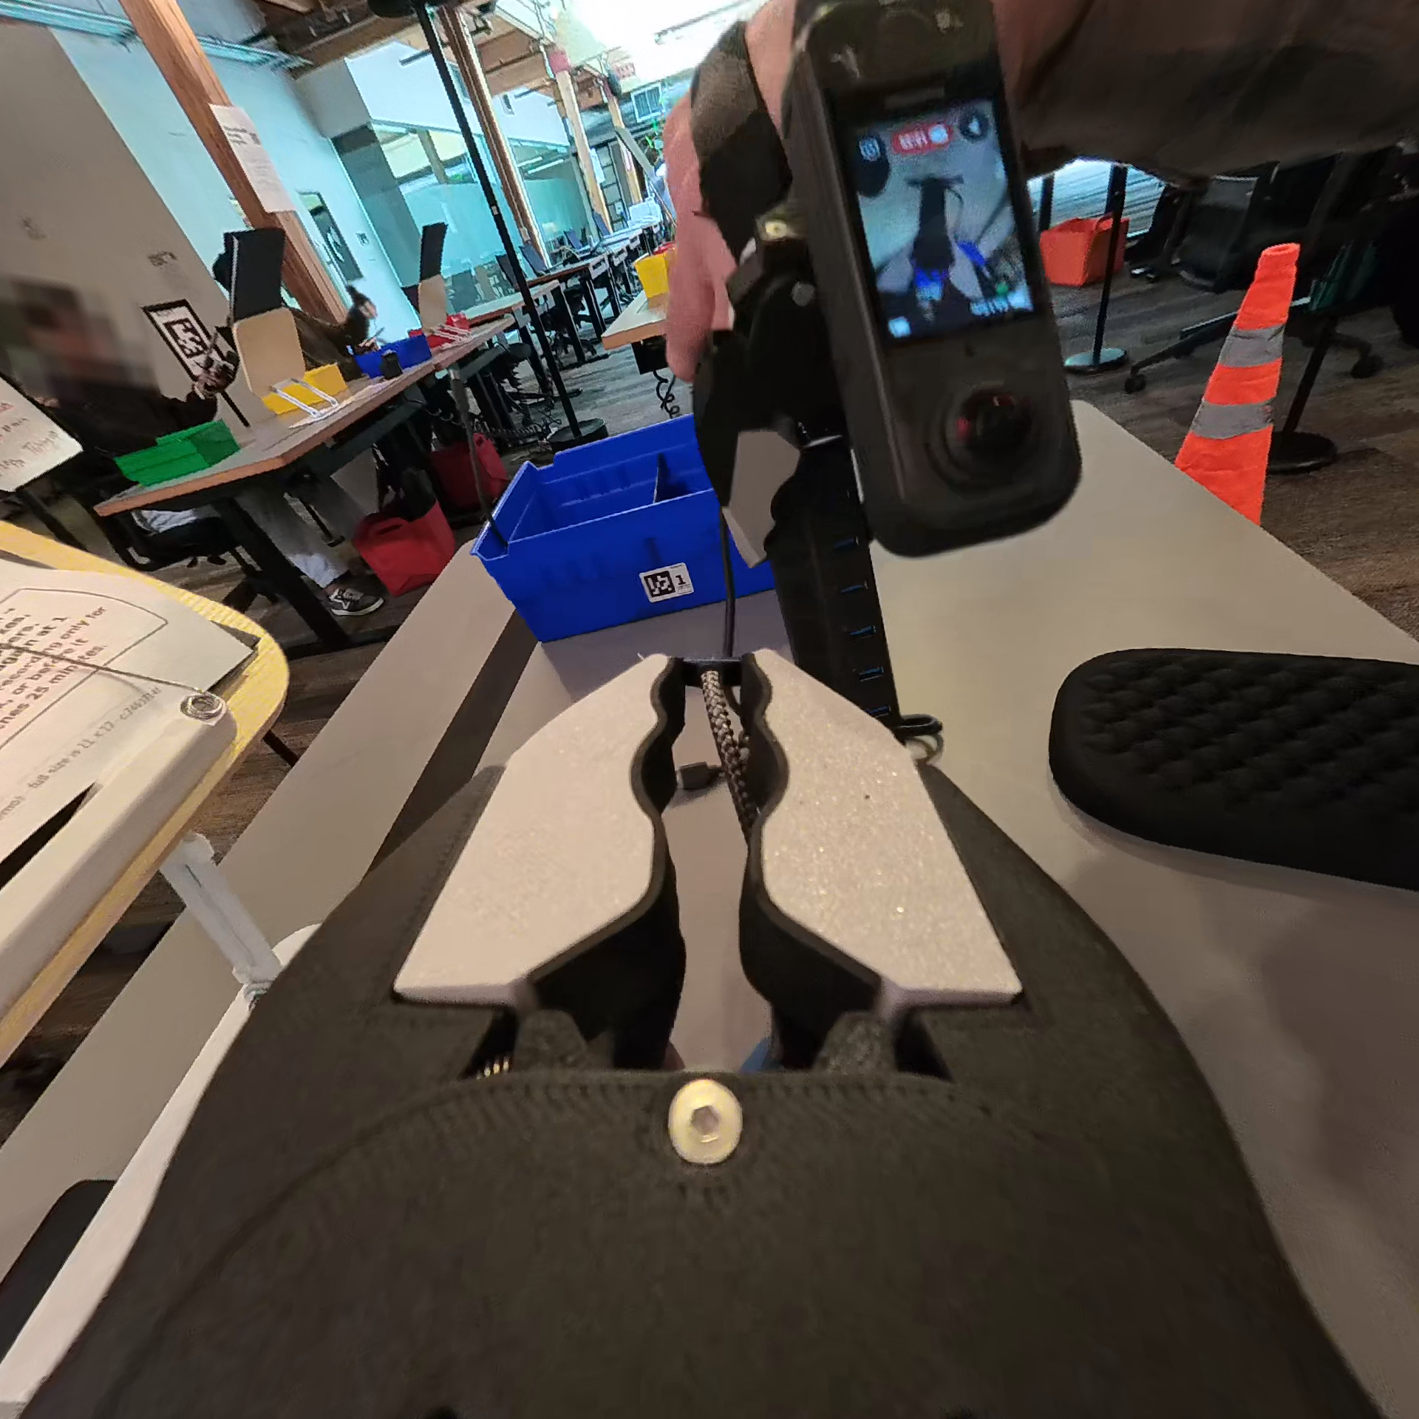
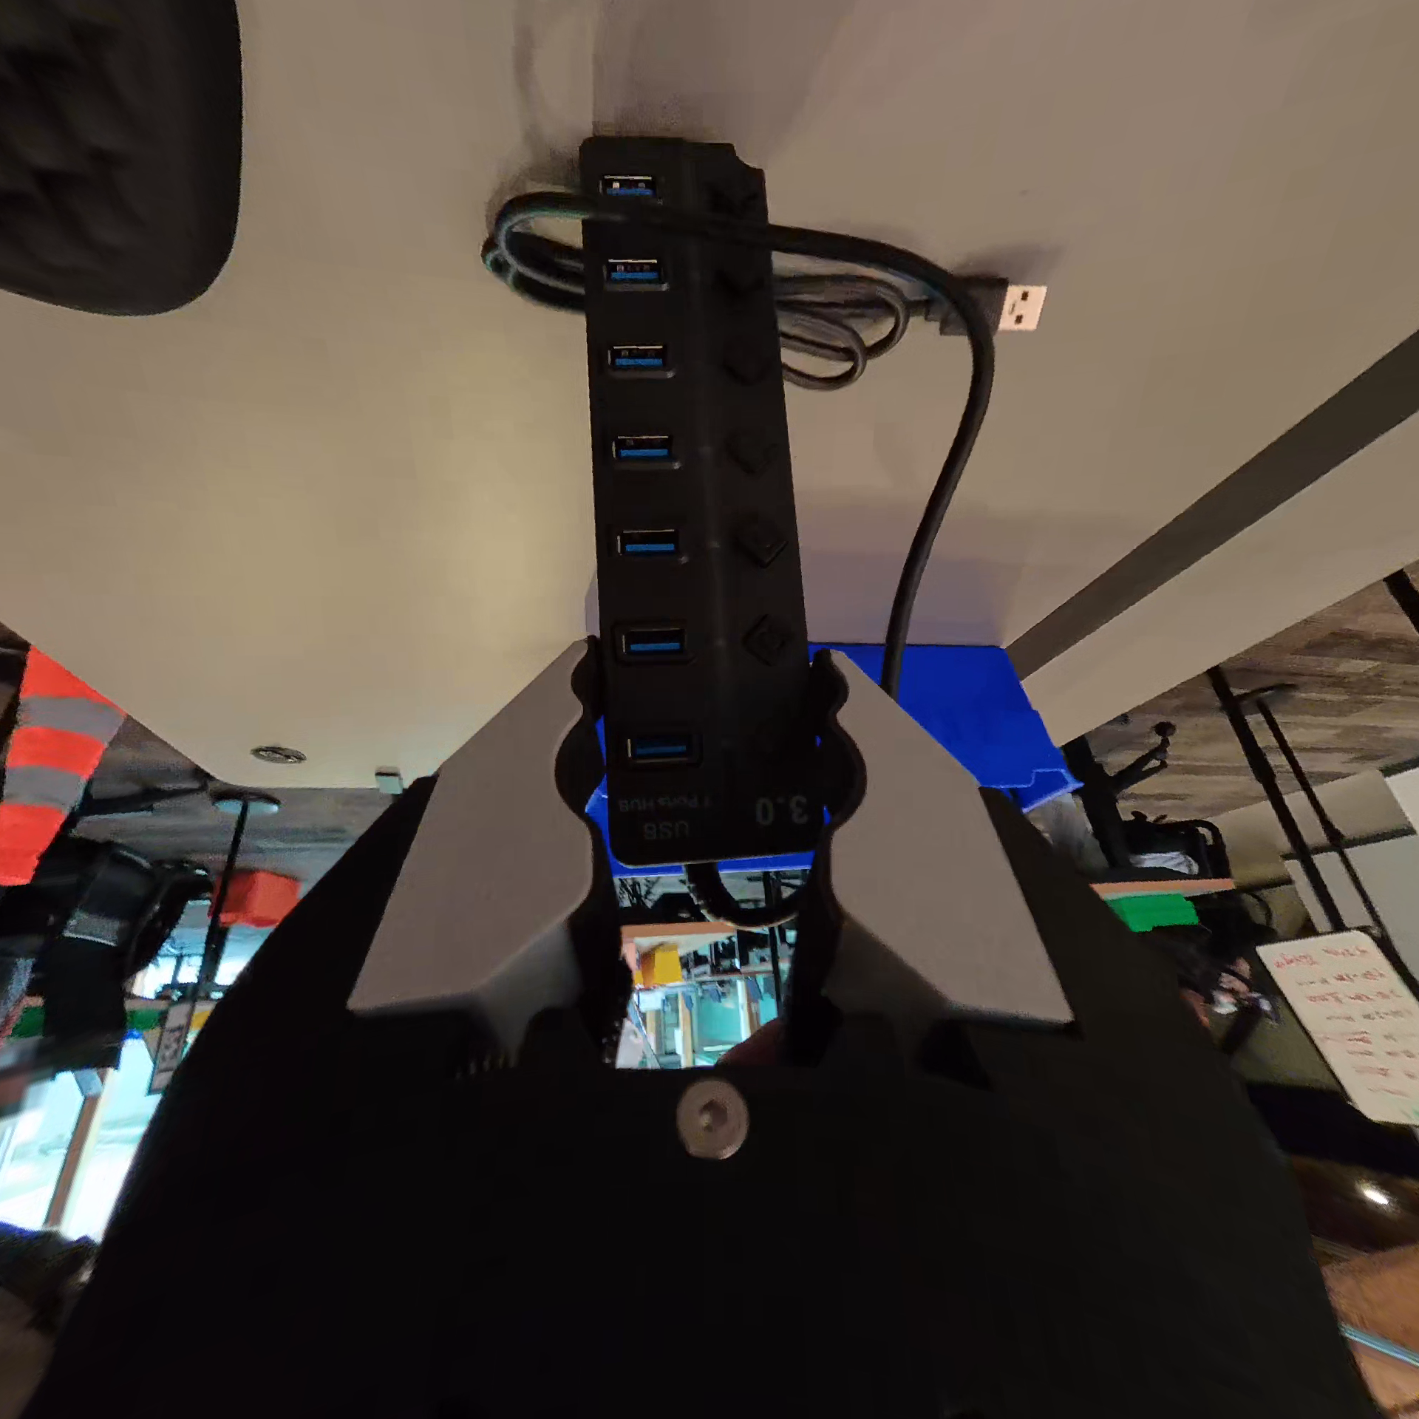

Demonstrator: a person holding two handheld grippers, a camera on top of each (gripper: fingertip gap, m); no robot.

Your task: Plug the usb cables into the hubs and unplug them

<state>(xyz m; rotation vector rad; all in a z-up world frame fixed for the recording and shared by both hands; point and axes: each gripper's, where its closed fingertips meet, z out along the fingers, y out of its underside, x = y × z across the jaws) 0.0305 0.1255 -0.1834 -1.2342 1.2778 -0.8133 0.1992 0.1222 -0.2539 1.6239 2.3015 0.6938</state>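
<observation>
In the right wrist view the right gripper pinches the long black plastic USB hub across its width near the labelled end, low in the centre of the frame, so the strip of blue ports runs up toward the top centre, where its far end meets the grey tabletop. The hub's own thick black lead loops behind it, its silver plug lying loose at the upper right. The hub looks light and rigid, its smooth sides likely slippery, so a firm squeeze across the narrow body clear of the ports seems right. In the left wrist view the left gripper is nearly pressed together on a braided black-and-white cable at frame centre; its connector at the tips is hard to make out. The cord is limp, so holding close behind the stiff plug would probably steer it best. A blue plastic bin sits above centre.
</observation>
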